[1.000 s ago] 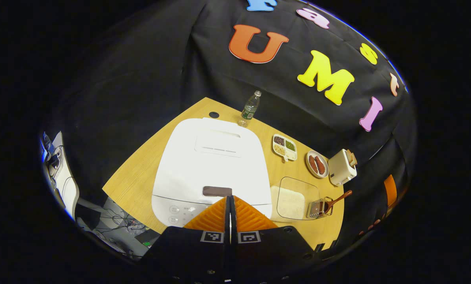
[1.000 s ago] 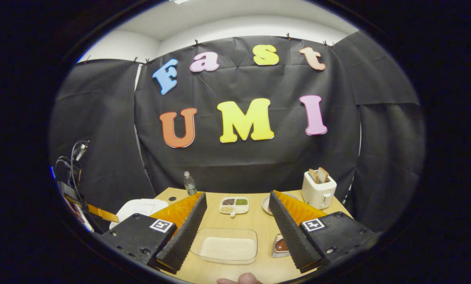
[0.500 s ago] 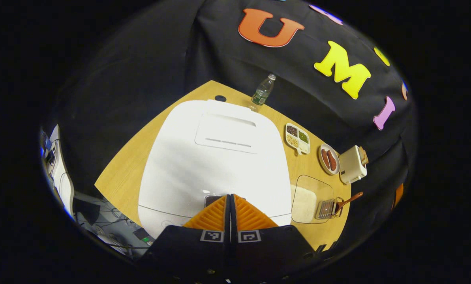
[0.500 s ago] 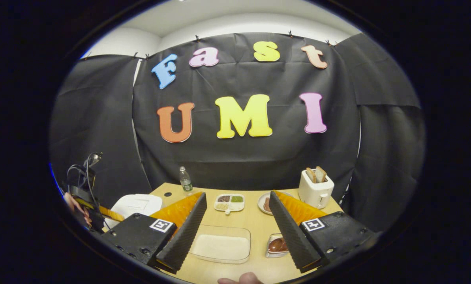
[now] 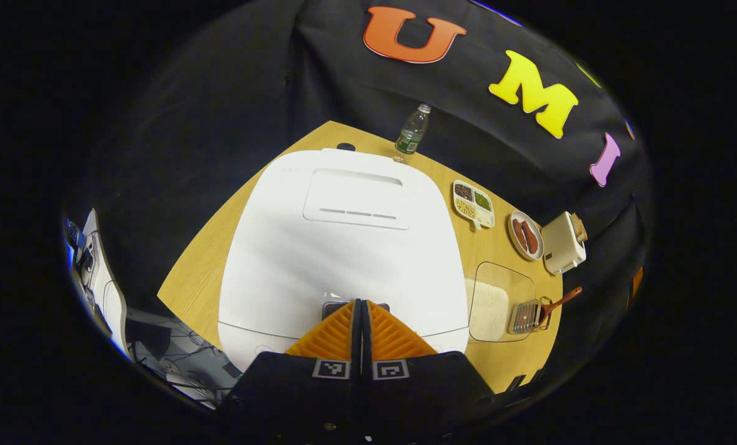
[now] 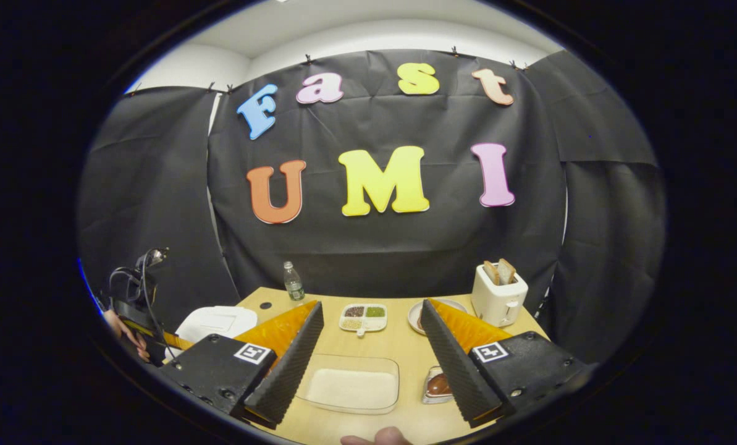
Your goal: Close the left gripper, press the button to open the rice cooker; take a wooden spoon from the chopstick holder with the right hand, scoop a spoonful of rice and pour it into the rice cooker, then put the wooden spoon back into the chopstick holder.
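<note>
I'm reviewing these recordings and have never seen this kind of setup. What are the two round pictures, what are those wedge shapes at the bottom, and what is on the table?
There is no robot arm here: a person holds a two-finger tool in each hand, and a fisheye camera rides on each.

The left gripper view looks down on the large white rice cooker. The left gripper has its fingers pressed together, tips at the dark button on the lid's front edge.

The right gripper view looks across the wooden table. The right gripper is open and holds nothing.

Also on the table: a clear tray of white rice, a wire chopstick holder with a wooden spoon, a white toaster, a divided dish of beans and a plastic bottle.
</note>
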Demonstrator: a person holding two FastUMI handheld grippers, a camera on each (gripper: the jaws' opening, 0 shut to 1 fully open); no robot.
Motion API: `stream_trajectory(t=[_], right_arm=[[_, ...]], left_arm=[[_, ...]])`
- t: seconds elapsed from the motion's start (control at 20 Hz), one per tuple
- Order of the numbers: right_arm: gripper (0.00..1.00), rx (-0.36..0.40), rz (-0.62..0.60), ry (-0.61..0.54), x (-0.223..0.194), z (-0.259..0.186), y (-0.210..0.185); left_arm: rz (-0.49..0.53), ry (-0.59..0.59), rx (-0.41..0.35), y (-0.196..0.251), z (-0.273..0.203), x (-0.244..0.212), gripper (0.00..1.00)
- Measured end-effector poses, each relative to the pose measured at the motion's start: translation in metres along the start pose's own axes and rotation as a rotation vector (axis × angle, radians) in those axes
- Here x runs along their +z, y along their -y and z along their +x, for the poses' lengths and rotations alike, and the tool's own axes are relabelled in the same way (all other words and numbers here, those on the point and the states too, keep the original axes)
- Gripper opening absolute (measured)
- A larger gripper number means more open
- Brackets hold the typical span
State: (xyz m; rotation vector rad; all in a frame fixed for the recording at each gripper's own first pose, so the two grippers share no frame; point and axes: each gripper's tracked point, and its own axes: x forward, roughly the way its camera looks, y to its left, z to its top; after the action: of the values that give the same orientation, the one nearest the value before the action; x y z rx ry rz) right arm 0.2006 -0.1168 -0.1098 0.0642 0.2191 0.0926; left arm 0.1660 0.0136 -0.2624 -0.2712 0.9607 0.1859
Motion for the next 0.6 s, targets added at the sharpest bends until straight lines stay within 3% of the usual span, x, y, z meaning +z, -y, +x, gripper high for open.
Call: stream_trajectory(t=[0.3,0.6], right_arm=[[1.00,0.009,0.004,0.001,0.001,-0.016,-0.006],[1.00,-0.021,-0.008,0.050,0.023,-0.035,0.003]], left_arm=[[-0.005,0.110,-0.011,0.000,-0.009,0.006,0.00],[0.001,0.430,-0.045,0.022,-0.070,0.074,0.02]])
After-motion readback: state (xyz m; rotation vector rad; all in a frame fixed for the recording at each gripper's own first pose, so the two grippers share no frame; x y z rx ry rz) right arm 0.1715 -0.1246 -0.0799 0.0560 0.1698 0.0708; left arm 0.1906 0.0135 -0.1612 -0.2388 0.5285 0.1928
